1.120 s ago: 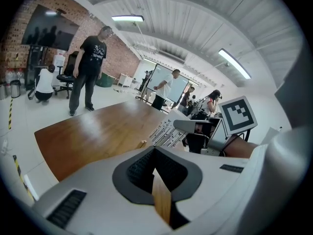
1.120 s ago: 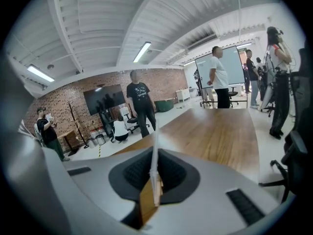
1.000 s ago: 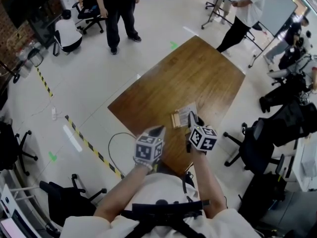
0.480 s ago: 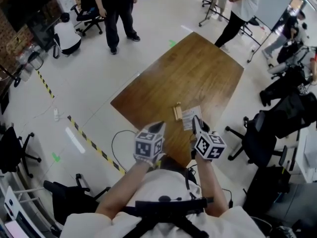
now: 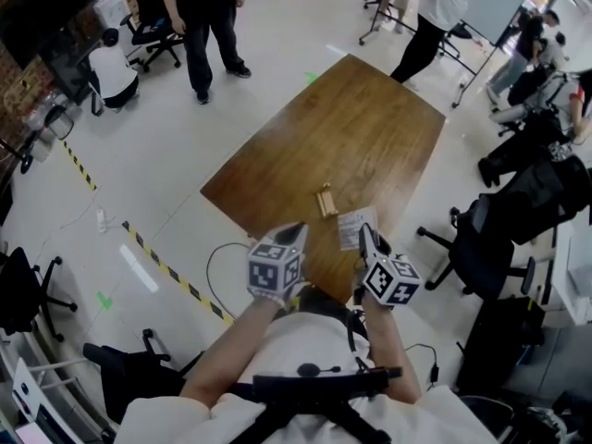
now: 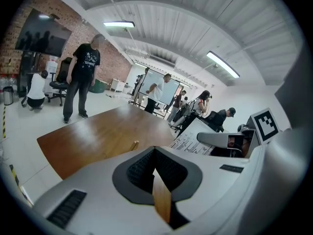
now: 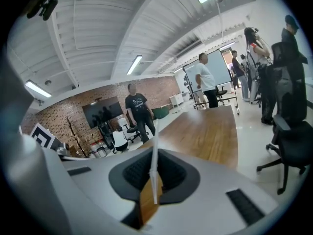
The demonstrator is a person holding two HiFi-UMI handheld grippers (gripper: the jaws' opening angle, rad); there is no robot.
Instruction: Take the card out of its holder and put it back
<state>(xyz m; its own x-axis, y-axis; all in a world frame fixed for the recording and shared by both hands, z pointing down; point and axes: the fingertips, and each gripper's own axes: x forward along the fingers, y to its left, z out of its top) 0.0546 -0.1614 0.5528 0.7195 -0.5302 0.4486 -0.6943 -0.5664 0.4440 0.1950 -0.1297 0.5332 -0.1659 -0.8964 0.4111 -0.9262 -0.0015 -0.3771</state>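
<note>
A small wooden card holder (image 5: 324, 200) lies on the brown table (image 5: 370, 128), near its front corner; it shows too in the left gripper view as the holder (image 6: 134, 145). My right gripper (image 5: 364, 233) is shut on the white printed card (image 5: 356, 227), held a little right of and nearer me than the holder, apart from it. In the right gripper view the card (image 7: 154, 160) stands edge-on between the pads of that gripper (image 7: 155, 155). My left gripper (image 5: 298, 233) hovers over the table's front edge, shut with nothing in it (image 6: 154, 153).
Black office chairs (image 5: 481, 252) stand right of the table. Several people stand or sit at the room's far side, one in black (image 5: 205, 17) and another by a whiteboard (image 5: 481, 3). A black cable (image 5: 217, 257) and yellow-black floor tape (image 5: 171, 271) lie left of the table.
The right gripper has drawn the card back from the holder toward me, so a gap now shows between them. The left gripper has hardly moved.
</note>
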